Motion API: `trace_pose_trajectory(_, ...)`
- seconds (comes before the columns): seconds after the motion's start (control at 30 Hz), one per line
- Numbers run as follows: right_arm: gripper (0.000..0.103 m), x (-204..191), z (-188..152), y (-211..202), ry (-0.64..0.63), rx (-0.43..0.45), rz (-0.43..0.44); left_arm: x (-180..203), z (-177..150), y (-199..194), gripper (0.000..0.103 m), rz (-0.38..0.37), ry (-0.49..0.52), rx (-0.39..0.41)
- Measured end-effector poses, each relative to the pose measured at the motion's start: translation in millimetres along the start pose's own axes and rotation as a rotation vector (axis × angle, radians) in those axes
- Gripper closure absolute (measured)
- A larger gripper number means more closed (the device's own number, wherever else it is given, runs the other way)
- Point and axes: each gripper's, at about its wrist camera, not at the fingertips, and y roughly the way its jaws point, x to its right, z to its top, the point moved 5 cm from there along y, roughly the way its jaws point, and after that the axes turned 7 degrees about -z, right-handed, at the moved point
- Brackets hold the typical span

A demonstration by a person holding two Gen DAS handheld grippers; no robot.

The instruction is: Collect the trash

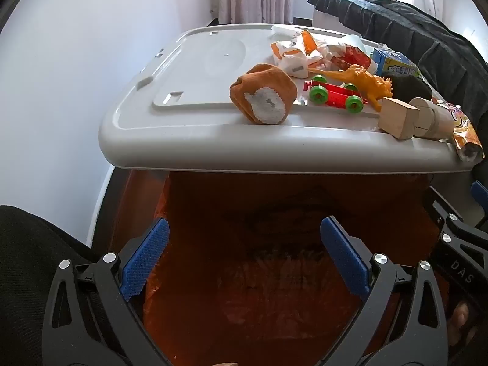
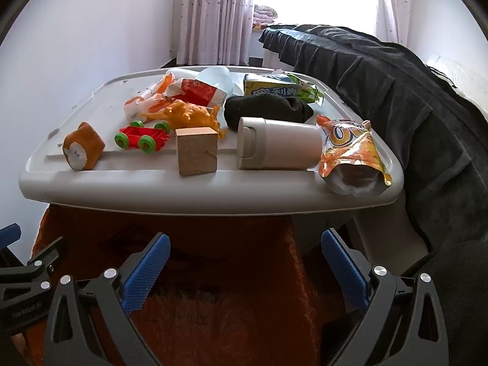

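Note:
A grey plastic lid (image 2: 195, 195) serves as a table top above an orange trash bag (image 1: 259, 274), which also shows in the right wrist view (image 2: 231, 274). On the lid lie an orange snack pouch (image 2: 350, 155), crumpled orange-white wrappers (image 2: 189, 91), a blue-green box (image 2: 271, 87) and a green wrapper (image 2: 308, 91). The wrappers (image 1: 305, 52), the box (image 1: 395, 62) and the pouch (image 1: 465, 134) also show in the left wrist view. My left gripper (image 1: 244, 253) is open and empty over the bag. My right gripper (image 2: 245, 262) is open and empty over the bag, below the lid's front edge.
Also on the lid: a rolled orange sock (image 2: 84, 146), a red toy car (image 2: 141, 137), an orange dinosaur (image 2: 189, 116), a wooden block (image 2: 197, 151), a beige cup on its side (image 2: 280, 148), a black sock (image 2: 265, 111). A dark-covered bed (image 2: 396, 91) stands right.

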Motion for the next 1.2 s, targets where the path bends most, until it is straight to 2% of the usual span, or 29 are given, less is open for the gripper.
trace_pose_trajectory(1.2,0.005,1.7,-0.6,3.7,-0.002,-0.005,-0.003,-2.4,0.2,1.1,0.006,-0.003,0.006,-0.007)
